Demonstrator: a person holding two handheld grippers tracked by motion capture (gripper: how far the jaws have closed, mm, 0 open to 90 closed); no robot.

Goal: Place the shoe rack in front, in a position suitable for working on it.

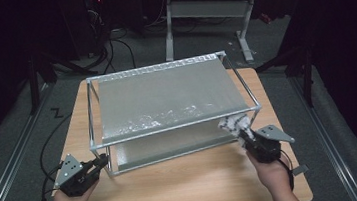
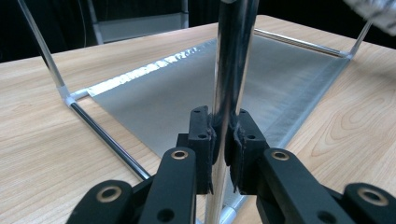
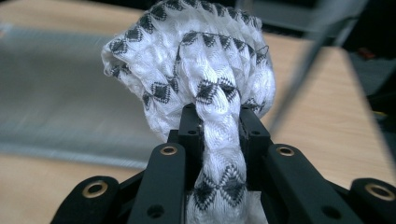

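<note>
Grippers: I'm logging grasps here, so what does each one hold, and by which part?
The left gripper clamps the rack's near-left upright post low down. The right gripper pinches a bunched fold of the white cloth with black diamonds.

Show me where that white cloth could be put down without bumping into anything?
The top shelf of the metal rack is bare from rail to rail. The wooden table is also bare in front of the rack, between the two hands. It gets tight at the rack's front corners: the left gripper clamps a post there, and the right gripper holds the cloth.
</note>
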